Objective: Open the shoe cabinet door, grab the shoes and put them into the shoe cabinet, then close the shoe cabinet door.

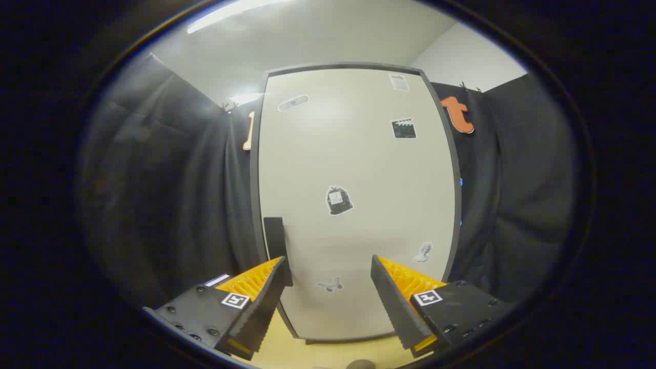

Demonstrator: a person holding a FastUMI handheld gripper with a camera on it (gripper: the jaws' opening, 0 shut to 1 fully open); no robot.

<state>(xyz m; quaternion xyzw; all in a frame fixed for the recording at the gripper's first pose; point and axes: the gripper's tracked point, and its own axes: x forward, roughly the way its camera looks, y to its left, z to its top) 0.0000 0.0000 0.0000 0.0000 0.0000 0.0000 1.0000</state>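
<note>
Tongs (328, 266) gape wide, gripping nothing, facing the shoe cabinet door (359, 205), which stands closed just ahead; its dark handle (275, 237) sits above the left finger (264, 297).

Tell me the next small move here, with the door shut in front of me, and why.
Probably ease the gripper forward and a little toward the dark handle at the near-left edge of the cabinet door. The door looks closed, the fingers are spread open with nothing between them, and the handle sits just beyond one fingertip, not yet between them. Only then close on it.
</note>
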